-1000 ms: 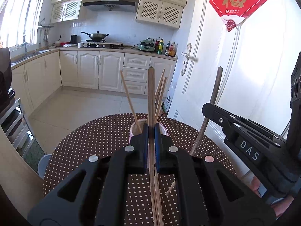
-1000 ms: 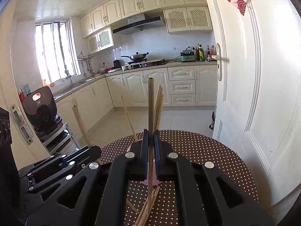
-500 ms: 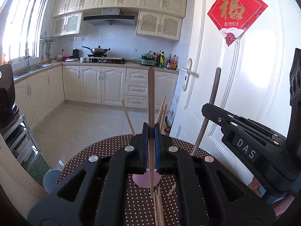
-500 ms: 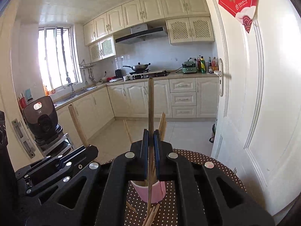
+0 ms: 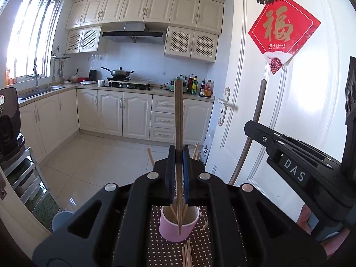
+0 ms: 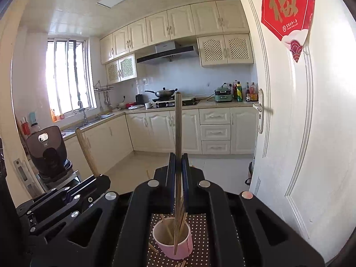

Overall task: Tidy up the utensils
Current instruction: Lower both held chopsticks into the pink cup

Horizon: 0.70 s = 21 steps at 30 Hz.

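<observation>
Wooden chopsticks, one per hand: we have the left gripper and right gripper each clamped on an upright stick, tips hanging above the pink cup on the dotted worktop. Held vertical so they should drop straight in beside the sticks already inside; more lie loose by the cup.

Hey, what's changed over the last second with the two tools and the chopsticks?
Both tools rose, each lifting its chopstick; the pink cup now sits lower in both views. The left tool stays shut on its chopstick, the right tool on its own. Loose chopsticks remain on the dotted tablecloth.
</observation>
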Tool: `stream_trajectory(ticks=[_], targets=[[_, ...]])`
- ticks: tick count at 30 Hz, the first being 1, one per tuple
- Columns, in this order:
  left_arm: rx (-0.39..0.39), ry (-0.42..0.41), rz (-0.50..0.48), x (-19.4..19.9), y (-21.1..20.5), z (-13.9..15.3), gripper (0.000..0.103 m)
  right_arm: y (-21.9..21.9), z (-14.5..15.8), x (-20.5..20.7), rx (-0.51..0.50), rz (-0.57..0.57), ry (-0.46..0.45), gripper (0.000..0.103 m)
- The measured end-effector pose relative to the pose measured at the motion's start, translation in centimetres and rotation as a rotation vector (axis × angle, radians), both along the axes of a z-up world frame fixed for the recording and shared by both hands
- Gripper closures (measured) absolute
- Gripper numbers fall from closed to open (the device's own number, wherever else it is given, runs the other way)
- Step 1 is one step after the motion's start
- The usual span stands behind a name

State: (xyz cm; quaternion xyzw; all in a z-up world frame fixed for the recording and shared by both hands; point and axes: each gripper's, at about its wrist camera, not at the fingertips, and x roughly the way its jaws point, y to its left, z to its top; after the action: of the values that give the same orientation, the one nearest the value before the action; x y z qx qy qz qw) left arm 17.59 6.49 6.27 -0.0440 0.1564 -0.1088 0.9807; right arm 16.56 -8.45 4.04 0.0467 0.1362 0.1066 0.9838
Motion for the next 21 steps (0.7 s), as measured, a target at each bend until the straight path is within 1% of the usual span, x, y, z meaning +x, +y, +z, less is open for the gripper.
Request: stream_trajectory(ticks=[2,6,12,16,21], targets=[[0.005,-0.008,0.008,0.3,0.0,0.2,0.096,0.2,0.2,0.5,0.0,-0.003,-0.008,0.099],[-0.008,-0.008,0.01,1.3,0.1,0.3,0.096,0.5,0.4,1.5,0.004,0.003,-0.013,0.099],[-0.008,0.002,0.018,3.2,0.1,0.0,0.096,0.4,-0.2,3.4,0.019,0.007,0.001,0.099],[0.0,0.024,0.024,4.4,-0.2,-0.9,0.096,0.5,-1.5,4.7,0.012,0.01,0.027,0.099],[0.012,0.066,0.032,5.9,-0.5,-2.7,0.096,0.8,-3.8,6.5,0.016,0.016,0.091,0.099]])
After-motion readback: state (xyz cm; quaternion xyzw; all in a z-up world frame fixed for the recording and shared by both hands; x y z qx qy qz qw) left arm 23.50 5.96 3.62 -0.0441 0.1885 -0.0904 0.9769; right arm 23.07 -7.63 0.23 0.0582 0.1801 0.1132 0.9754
